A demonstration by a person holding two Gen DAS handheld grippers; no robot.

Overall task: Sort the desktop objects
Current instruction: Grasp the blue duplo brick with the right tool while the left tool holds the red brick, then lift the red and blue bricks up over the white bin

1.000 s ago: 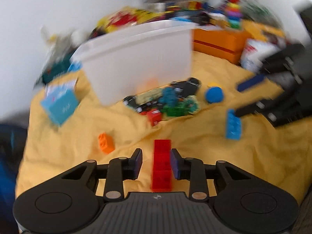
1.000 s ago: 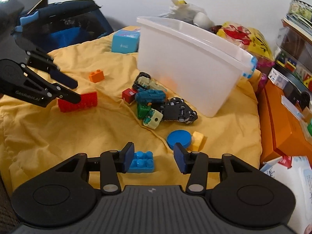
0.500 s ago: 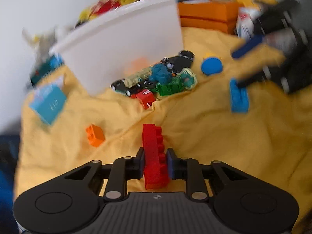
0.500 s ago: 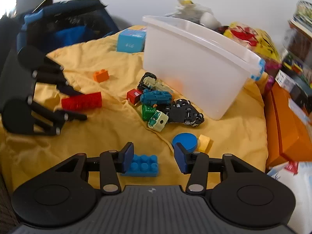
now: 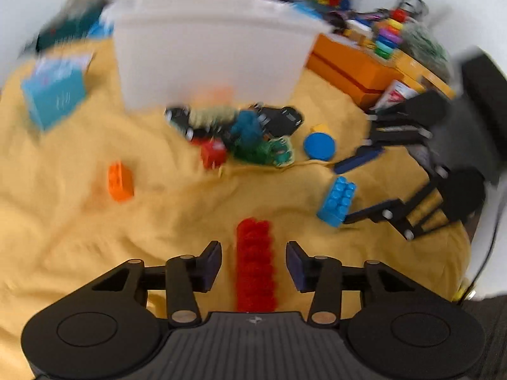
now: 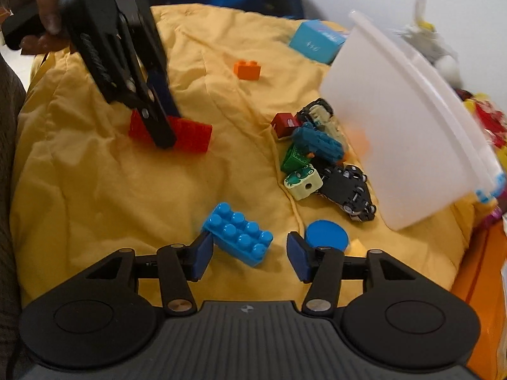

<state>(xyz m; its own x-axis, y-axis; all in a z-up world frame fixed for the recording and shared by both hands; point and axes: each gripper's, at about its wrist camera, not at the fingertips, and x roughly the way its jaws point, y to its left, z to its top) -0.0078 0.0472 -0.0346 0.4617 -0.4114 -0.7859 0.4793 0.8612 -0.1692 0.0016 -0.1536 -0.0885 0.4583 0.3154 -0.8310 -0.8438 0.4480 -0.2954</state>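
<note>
A long red brick (image 5: 255, 266) lies on the yellow cloth (image 5: 79, 221) between the fingers of my left gripper (image 5: 253, 256). Its jaws are opening, with a gap on each side of the brick. In the right wrist view the left gripper (image 6: 168, 120) stands steeply over the red brick (image 6: 190, 133). A blue brick (image 6: 239, 237) lies askew between the fingers of my right gripper (image 6: 245, 253). Those jaws are opening too: the left pad is at the brick's corner and the right pad is apart from it. The white bin (image 6: 396, 133) stands behind.
A pile of toy cars and blocks (image 6: 320, 158) lies in front of the bin. A blue disc (image 6: 326, 234) sits by my right finger. An orange brick (image 6: 247, 69) and a teal box (image 6: 313, 41) lie farther back. An orange box (image 5: 348, 69) and clutter line the right edge.
My left jaws closed on the red brick, then spread apart again, and the gripper tilted steeper. My right gripper rolled, so the blue brick now sits askew between its wider jaws.
</note>
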